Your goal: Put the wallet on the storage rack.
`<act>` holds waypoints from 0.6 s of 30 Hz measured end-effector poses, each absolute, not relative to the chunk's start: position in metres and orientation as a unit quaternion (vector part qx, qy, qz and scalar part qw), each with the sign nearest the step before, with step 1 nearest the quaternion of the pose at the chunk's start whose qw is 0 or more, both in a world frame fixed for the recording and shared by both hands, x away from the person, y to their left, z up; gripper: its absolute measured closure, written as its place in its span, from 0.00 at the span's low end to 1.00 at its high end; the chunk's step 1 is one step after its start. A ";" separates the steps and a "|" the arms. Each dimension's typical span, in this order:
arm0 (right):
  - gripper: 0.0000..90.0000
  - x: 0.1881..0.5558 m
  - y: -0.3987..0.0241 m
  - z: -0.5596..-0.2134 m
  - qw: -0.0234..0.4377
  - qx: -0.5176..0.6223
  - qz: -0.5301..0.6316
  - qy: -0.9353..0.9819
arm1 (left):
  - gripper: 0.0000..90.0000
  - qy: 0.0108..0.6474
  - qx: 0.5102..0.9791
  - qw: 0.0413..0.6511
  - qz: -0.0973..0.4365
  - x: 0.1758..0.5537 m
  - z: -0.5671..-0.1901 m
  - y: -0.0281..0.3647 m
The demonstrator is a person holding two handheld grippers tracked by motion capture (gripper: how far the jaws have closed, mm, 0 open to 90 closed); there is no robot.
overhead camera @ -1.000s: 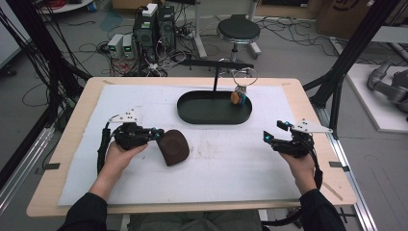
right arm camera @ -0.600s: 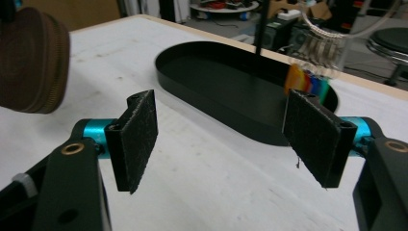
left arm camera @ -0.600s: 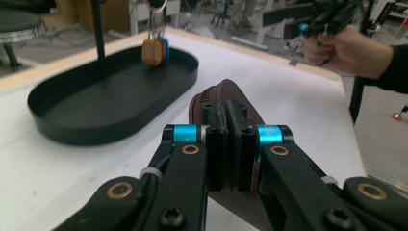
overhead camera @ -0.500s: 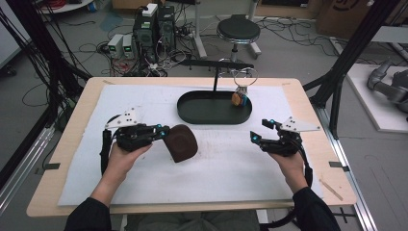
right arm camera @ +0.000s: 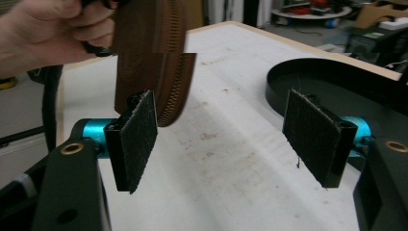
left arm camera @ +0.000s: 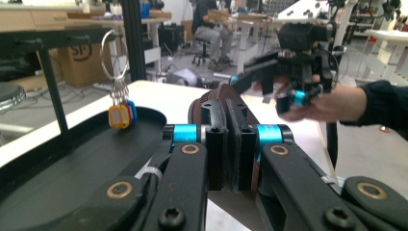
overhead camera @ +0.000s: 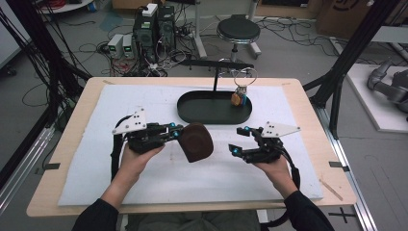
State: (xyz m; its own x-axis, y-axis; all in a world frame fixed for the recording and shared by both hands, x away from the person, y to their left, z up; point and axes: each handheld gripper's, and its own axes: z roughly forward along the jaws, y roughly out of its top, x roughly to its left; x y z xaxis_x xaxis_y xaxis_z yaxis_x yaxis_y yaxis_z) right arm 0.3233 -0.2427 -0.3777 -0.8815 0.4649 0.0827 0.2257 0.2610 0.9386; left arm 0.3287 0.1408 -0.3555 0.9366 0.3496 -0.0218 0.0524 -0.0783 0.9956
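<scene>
A brown zippered case (overhead camera: 196, 141) is held up off the white mat, with my left gripper (overhead camera: 177, 133) shut on its left edge. In the left gripper view the case (left arm camera: 226, 98) rises between the closed pads. My right gripper (overhead camera: 239, 140) stands open a little to the right of the case, its fingertips apart. In the right gripper view the case (right arm camera: 156, 62) with its zipper hangs just beyond the left pad (right arm camera: 137, 139), and nothing lies between the pads.
A black oval tray (overhead camera: 214, 108) sits at the back middle of the mat, under a black stand (overhead camera: 215, 65) from which a key ring with coloured tags (overhead camera: 239, 96) hangs. The white mat (overhead camera: 192, 192) covers the wooden table.
My left gripper has lifted the brown case and carried it right, toward the middle. My right gripper has moved left toward the case and stayed open.
</scene>
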 end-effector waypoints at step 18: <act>0.40 0.324 -0.212 -0.386 0.022 0.207 0.579 0.788 | 0.97 0.115 0.688 0.708 0.108 0.323 -0.354 0.115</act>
State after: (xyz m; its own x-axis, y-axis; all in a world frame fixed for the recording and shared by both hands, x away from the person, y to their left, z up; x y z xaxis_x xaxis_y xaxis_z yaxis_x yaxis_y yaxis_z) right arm 0.3236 -0.2125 -0.3861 -0.9130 0.3525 0.2053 0.3014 0.2438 0.9218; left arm 0.3226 0.1147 -0.3538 0.9501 0.3118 -0.0143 0.0056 0.0288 0.9996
